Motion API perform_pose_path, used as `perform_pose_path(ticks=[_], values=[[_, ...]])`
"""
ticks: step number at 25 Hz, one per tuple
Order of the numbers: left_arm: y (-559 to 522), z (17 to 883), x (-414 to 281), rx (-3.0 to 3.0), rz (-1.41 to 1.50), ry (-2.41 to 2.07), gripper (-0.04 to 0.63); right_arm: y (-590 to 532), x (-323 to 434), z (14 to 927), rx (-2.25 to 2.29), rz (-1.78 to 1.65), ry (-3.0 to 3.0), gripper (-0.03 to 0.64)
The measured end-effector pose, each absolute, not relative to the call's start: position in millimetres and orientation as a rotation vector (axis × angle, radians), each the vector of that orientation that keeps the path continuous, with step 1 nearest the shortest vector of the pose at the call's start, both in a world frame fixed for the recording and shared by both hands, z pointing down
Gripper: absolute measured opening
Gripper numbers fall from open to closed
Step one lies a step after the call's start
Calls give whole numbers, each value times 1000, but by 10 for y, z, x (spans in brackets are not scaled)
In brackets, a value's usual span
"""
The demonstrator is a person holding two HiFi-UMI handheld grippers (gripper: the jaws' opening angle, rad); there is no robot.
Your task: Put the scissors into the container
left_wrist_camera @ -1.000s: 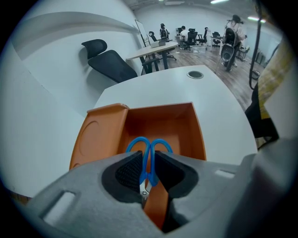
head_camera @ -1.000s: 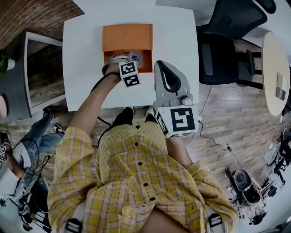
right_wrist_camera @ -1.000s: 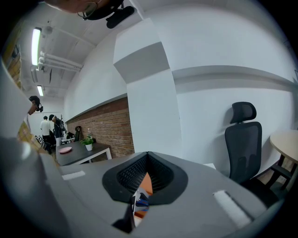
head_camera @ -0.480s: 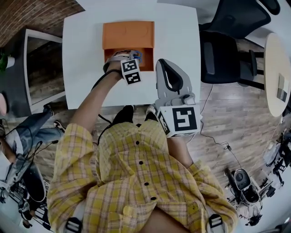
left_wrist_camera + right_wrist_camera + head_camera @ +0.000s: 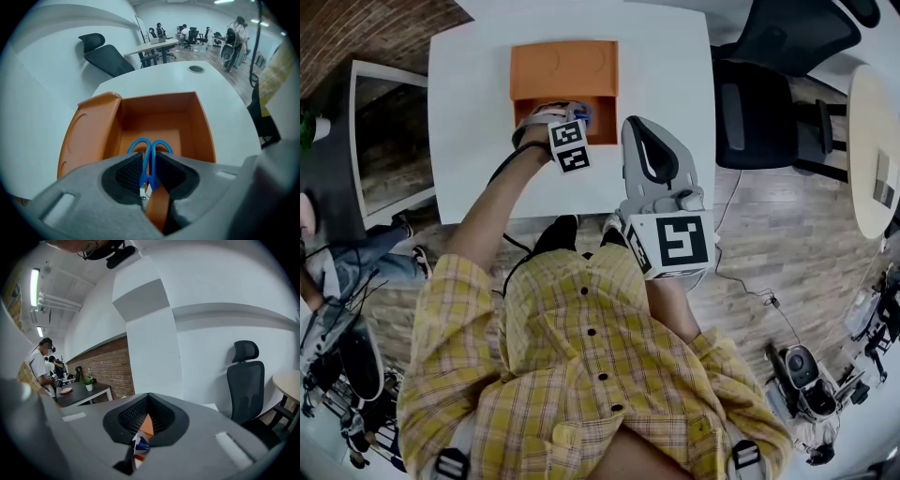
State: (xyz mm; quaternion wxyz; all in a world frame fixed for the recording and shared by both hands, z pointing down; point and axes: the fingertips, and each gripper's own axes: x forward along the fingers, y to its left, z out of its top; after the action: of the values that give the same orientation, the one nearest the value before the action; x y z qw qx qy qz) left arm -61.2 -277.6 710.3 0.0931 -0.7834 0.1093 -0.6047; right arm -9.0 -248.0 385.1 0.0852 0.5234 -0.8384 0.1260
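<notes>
Scissors (image 5: 145,167) over open orange container (image 5: 154,112)

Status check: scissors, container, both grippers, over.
Left gripper shut on scissors, handles pointing into open orange container. Right gripper shut, empty, off to the side. Nothing in the way.

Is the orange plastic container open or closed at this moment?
Open. The orange plastic container has its lid swung back to one side, and its inside is visible.
</notes>
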Motion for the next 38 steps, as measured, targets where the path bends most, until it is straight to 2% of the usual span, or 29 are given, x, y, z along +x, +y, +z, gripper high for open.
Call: perform_pose_path(ticks=[16,32,38], values=[[-2770,7028,-570,-2354,-1788,324,104,-2493,-24,3793,1566,374,-2502,3],[-2734,6572,-708,-2560,-1605,632,84,-2405,-172,3780,1515,358,-2529,4],[-2790,6128,-646,-2626,-1443,825,23,-2385,-169,3725,1510,343,-2542,3]])
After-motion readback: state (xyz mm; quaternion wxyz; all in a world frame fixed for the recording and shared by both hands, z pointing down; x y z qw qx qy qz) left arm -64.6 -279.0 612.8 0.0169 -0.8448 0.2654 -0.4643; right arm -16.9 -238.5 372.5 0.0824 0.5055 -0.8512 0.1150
